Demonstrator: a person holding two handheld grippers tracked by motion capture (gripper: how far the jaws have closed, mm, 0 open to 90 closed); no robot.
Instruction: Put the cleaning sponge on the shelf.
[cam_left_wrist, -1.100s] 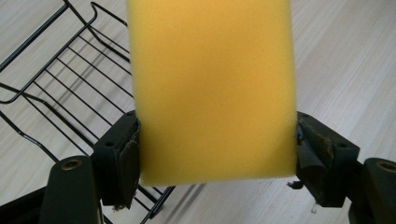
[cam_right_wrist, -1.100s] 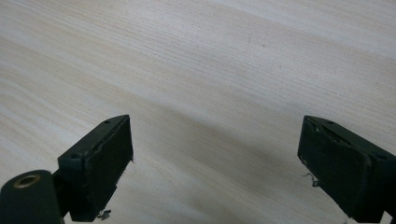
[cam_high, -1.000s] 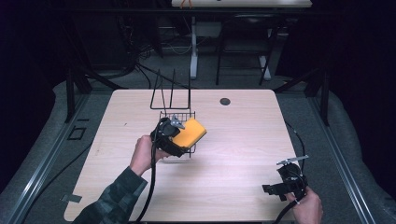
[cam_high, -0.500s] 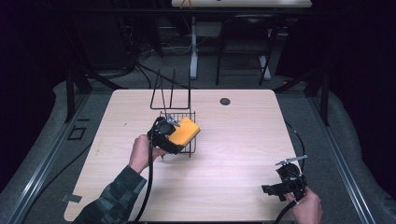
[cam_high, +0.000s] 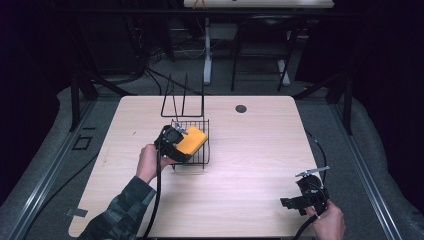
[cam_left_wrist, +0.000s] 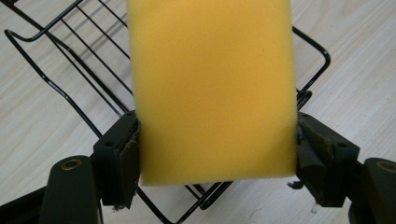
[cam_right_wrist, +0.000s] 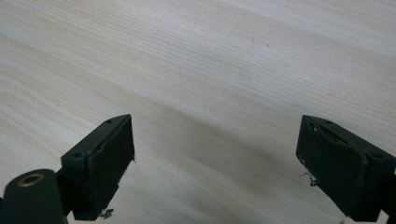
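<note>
Item one: the left gripper (cam_high: 176, 142). We are holding it over the black wire basket (cam_high: 202, 150), and its jaws are clamping a yellow rectangular foam sponge (cam_high: 192, 141) by the two long sides. In the left gripper view the yellow rectangular foam sponge (cam_left_wrist: 212, 88) is sitting squarely between the pads, slightly pinched in at the contact, with the wires of the black wire basket (cam_left_wrist: 70, 60) running beneath it.

Item two: the sponge's position. We are carrying it above the basket's interior, tilted, and from the high view we cannot quite tell whether its far end is already touching the wire floor or hanging just clear.

Item three: the right gripper (cam_high: 300, 202). We are resting it near the table's front right corner, well apart from the basket, jaws spread wide and gripping nothing; the right gripper view is showing bare pale wooden tabletop (cam_right_wrist: 210, 70) between its pads (cam_right_wrist: 114, 154).

Item four: a black wire upright rack (cam_high: 182, 100) is standing just behind the basket, and a small dark round disc (cam_high: 241, 108) is lying farther back.

Step in hand, as we are judging it: lowering the sponge into the basket. The next move is calling for a descent until the sponge is settling on the wires, then a parting of the left jaws and a lift clear of the rim.
</note>
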